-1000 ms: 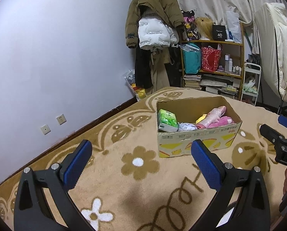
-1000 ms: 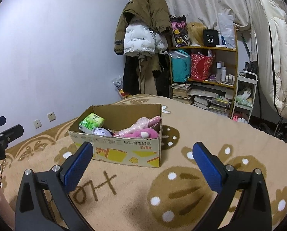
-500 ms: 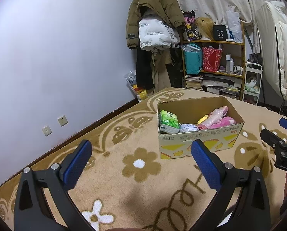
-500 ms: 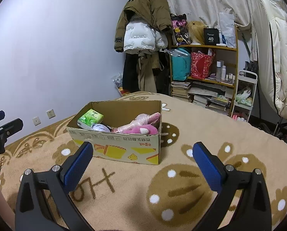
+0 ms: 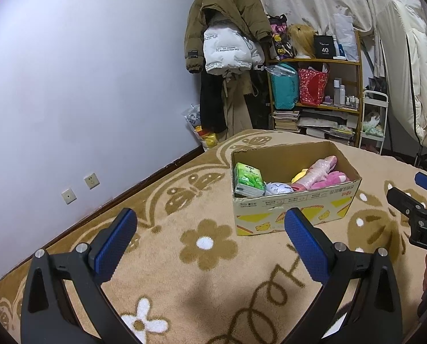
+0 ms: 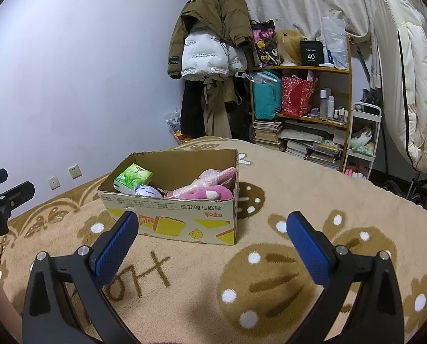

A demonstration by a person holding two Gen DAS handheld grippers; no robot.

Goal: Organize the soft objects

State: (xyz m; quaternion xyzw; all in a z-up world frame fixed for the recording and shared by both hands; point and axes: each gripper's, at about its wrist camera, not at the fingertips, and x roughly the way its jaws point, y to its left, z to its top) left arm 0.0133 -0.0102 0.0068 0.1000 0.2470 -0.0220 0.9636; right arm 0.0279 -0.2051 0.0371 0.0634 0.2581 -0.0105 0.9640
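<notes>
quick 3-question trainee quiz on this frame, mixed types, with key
1. True or false: the left tool is holding something.
2. Which item sits at the left end of the cardboard box in the right wrist view? A) green tissue pack B) pink plush toy C) red bag
3. Fill in: the box stands on a tan ____ with flower patterns.

Key: 1 false, both tools stand open and empty (right tool); 2 A; 3 blanket.

Blanket: tan, brown-and-white flowers
Cardboard box: brown, yellow graphics, red lettering
Tissue pack, in the box: green
Plush toy, in the box: pink
Gripper pads: blue, textured
</notes>
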